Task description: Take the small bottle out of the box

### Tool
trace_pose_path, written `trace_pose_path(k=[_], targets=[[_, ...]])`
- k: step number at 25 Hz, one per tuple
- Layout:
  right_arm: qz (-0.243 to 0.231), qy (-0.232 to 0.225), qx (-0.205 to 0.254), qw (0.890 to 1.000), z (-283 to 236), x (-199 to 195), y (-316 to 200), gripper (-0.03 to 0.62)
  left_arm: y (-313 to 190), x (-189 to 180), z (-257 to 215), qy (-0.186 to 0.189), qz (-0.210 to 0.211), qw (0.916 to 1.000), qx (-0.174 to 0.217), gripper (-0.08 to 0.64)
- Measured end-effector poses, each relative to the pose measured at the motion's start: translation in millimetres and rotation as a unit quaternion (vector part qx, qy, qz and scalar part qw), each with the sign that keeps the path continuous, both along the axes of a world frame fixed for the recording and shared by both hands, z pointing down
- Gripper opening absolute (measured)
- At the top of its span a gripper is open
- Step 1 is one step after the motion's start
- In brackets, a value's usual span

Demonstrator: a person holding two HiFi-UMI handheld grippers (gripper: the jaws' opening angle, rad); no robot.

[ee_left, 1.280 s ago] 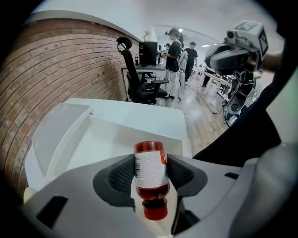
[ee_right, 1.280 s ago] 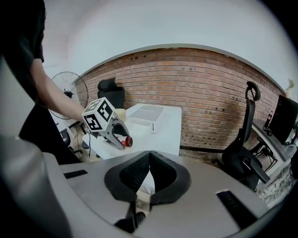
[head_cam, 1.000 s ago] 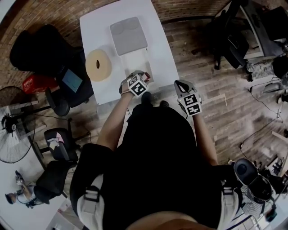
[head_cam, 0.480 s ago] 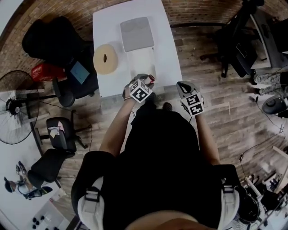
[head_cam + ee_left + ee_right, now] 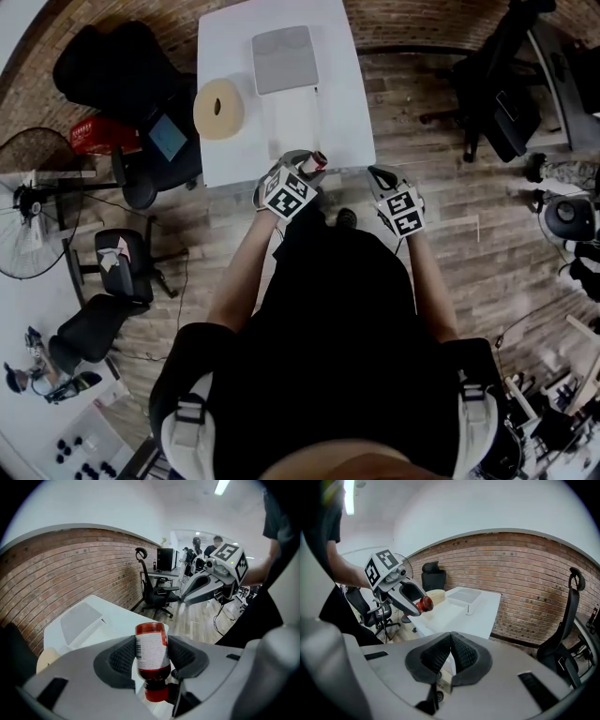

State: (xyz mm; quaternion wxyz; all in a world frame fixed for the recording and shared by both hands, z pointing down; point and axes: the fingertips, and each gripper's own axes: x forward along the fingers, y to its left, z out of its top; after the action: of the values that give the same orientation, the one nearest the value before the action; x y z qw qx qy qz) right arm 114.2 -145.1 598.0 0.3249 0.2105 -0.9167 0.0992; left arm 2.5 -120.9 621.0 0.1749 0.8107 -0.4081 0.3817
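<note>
Red small bottle [image 5: 151, 641], clamped across its label by the left gripper [image 5: 151, 652] to carry it clear of the box [image 5: 292, 114], hangs over the table's [image 5: 225, 47] near edge, while the right gripper's [image 5: 450, 656] jaws meet, empty.

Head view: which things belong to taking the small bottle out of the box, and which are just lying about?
Job in hand: small bottle, left gripper holding it, box.
Lying about: beige roll, fan, office chair, shut empty right gripper.

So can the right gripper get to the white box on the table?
Probably yes. The right gripper is shut and empty, and only bare table lies between it and the box.
</note>
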Motion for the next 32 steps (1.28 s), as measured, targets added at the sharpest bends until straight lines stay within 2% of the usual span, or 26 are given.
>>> trace_pose_path(k=[5, 13, 17, 25, 32], targets=[[-0.016, -0.005, 0.0, 1.0, -3.2, 8.8, 13.8, -0.002, 14.2, 17.9, -9.0, 0.003, 0.004, 0.9999, 0.011, 0.225], [-0.033, -0.006, -0.005, 0.999, 2.2, 16.5, 23.7, -0.002, 31.8, 28.0, -16.1, 0.036, -0.034, 0.9986, 0.017, 0.225], [-0.035, -0.007, -0.003, 0.999, 0.7, 19.2, 25.2, -0.002, 39.8, 28.6, -14.4, 0.032, -0.044, 0.9984, 0.013, 0.225], [-0.043, -0.016, 0.005, 0.999, -3.2, 21.1, 19.5, -0.002, 37.8, 27.2, -16.8, 0.028, -0.06, 0.9974, 0.03, 0.225], [-0.053, -0.014, 0.001, 0.998, -3.3, 15.3, 17.1, -0.002, 41.3, 22.5, -23.5, 0.02, -0.07, 0.9971, 0.024, 0.225]])
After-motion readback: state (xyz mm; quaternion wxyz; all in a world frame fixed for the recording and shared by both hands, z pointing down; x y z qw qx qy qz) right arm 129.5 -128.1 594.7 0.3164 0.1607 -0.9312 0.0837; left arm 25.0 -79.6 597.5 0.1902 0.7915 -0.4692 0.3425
